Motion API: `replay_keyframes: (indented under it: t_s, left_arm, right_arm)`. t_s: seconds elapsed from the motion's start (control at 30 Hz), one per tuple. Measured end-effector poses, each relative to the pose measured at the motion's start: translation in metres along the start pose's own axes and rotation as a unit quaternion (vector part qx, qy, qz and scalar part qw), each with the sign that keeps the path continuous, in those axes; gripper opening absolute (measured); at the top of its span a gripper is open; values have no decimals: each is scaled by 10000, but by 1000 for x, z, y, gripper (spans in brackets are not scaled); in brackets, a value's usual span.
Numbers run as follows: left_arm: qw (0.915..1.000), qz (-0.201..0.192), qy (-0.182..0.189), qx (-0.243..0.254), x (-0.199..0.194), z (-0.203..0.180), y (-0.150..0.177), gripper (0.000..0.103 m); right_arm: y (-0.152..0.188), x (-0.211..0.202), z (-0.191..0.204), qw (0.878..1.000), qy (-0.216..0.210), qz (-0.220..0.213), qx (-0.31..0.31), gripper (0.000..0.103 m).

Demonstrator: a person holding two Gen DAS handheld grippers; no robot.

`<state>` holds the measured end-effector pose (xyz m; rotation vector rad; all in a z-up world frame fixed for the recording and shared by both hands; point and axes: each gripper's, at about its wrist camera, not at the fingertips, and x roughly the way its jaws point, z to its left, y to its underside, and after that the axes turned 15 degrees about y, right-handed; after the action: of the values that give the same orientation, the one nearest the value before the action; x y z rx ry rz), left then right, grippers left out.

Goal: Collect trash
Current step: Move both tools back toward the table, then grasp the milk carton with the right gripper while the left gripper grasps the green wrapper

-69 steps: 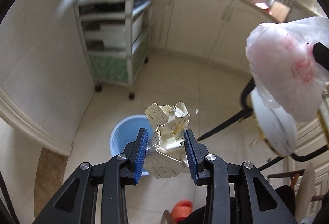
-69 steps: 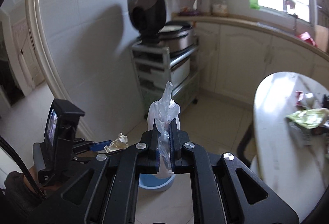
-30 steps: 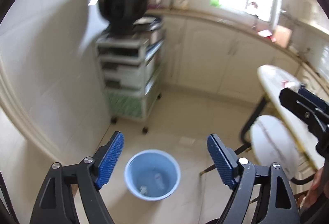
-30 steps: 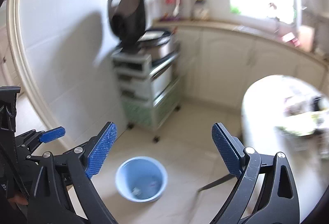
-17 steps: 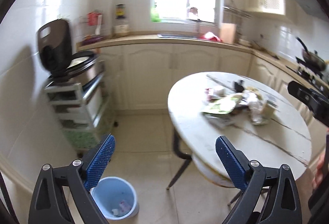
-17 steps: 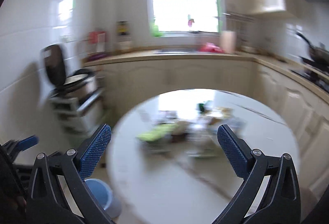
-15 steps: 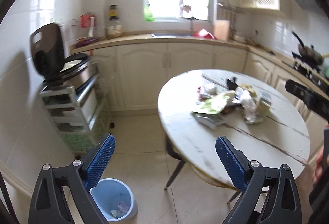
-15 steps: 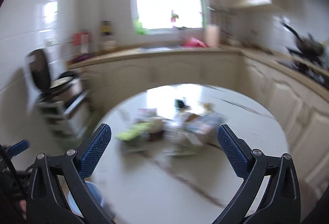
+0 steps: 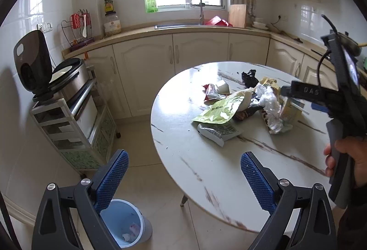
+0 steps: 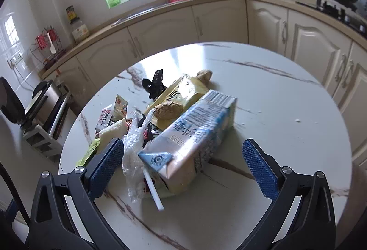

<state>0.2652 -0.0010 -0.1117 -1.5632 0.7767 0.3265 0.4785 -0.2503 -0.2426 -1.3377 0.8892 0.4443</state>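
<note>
Round marble-patterned tabletop (image 9: 206, 172) at right, carrying the remaining trash in one loose heap toward its far right; heap kept together, so reachable from a single stance. Blue bin (image 9: 128, 224) on the floor at near left, just beside the tabletop edge, placed for a short carry from heap to drop; a few scraps visible inside. Wheeled cart (image 9: 68, 121) against the left wall, well apart from the work. Within the heap: milk carton (image 10: 192, 135) lying on its side, spout end and white straw (image 10: 152, 190) toward the near side; green pouch (image 9: 218, 111) at the heap's near left; white wrapper (image 9: 216, 132) just beside it; crumpled clear film (image 10: 134, 149) touching the carton's left side. Right gripper (image 10: 183, 163) fingers spread wide, empty, bracketing carton and film, apparently lined up for the next pick. Left gripper (image 9: 183, 179) fingers likewise spread wide, empty, held back near the tabletop's near edge, above the bin side.
</note>
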Motion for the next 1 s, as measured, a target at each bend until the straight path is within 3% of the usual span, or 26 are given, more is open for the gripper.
replay_keyframes:
  t_s: [0.03, 0.2, 0.37, 0.5, 0.63, 0.73, 0.77, 0.8, 0.87, 0.93, 1.0]
  left_arm:
    - [10000, 28, -5, -15, 7, 0, -3, 96]
    - [9998, 135, 7, 132, 40, -2, -16, 96]
    - [9990, 326, 110, 272, 82, -5, -35, 96]
    - [9972, 491, -11, 555, 120, -11, -49, 96]
    - [9961, 718, 4, 511, 155, -12, -60, 94]
    - [9952, 817, -75, 532, 175, -13, -67, 74]
    - [9950, 854, -11, 523, 181, -13, -68, 59]
    - [9944, 932, 52, 499, 186, -12, -69, 50]
    - [9926, 1130, 207, 392, 198, -7, -70, 13]
    - [9933, 1053, 347, 313, 199, -2, -71, 3]
    - [9948, 872, 481, 202, 190, 2, -72, 1]
  right_arm:
    - [1, 7, -1, 10000, 27, 80, -40, 99]
    - [5, 15, -23, 9999, 30, 164, 26, 56]
    - [5, 18, -47, 9997, -181, 171, -32, 36]
    - [6, 8, -61, 9995, -289, 27, -90, 36]
    - [8, -4, -69, 9992, -391, -93, -56, 36]
    - [11, -10, -71, 9990, -406, -150, -72, 36]
    - [12, -11, -71, 9989, -436, -137, -75, 36]
    - [12, -12, -72, 9989, -447, -144, -76, 36]
    - [13, -12, -72, 9989, -442, -136, -101, 36]
    - [16, -13, -72, 9988, -451, -142, -113, 36]
    - [18, -15, -70, 9988, -446, -138, -145, 36]
